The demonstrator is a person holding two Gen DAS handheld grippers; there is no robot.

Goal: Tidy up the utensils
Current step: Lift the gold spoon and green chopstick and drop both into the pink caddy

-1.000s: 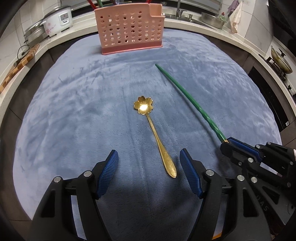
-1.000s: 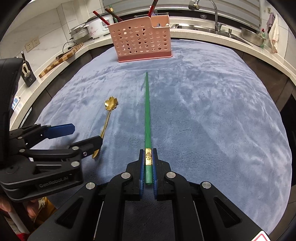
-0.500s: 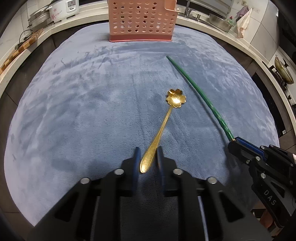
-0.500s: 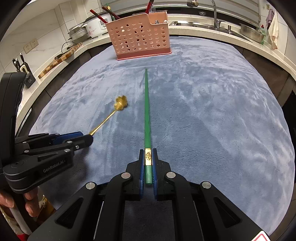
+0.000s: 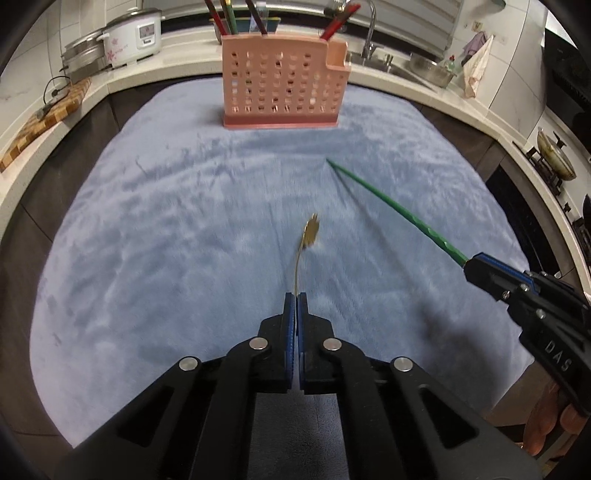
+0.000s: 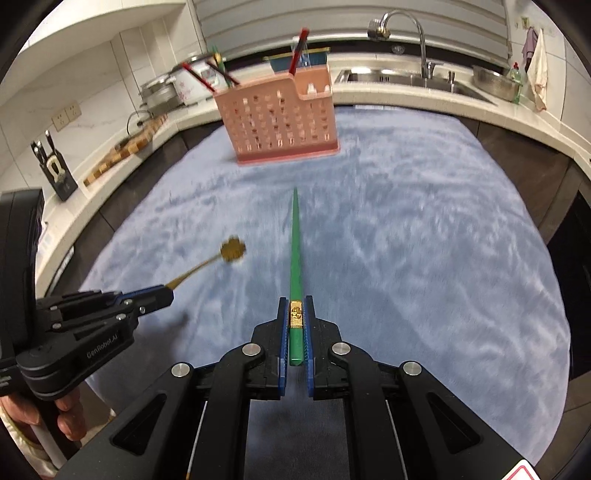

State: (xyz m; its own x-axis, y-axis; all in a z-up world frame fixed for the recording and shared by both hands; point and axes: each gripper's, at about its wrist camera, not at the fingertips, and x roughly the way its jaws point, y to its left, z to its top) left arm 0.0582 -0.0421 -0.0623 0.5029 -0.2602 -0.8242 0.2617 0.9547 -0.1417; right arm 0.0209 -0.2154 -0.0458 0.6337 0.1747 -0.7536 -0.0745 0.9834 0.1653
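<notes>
My left gripper point(image 5: 296, 295) is shut on the handle of a gold spoon point(image 5: 309, 234) with a flower-shaped bowl and holds it above the blue cloth, bowl pointing forward; both show in the right wrist view, gripper point(image 6: 168, 293), spoon point(image 6: 232, 250). My right gripper point(image 6: 296, 306) is shut on a green chopstick point(image 6: 295, 236) by its gold-banded end, tip pointing at the pink perforated utensil holder point(image 6: 277, 118). The chopstick point(image 5: 388, 210) and right gripper point(image 5: 469, 264) also show at the right of the left wrist view. The holder point(image 5: 282, 88) stands at the cloth's far edge with several chopsticks in it.
The blue cloth point(image 5: 166, 240) covers the dark table. Behind run a counter with a rice cooker point(image 5: 133, 35), a wooden board point(image 5: 44, 118), a sink with a tap point(image 6: 413, 37) and a knife block point(image 6: 55, 173).
My left gripper closed on the spoon's handle and has lifted it off the cloth. Both grippers have risen, and the holder now shows more upright and closer to centre.
</notes>
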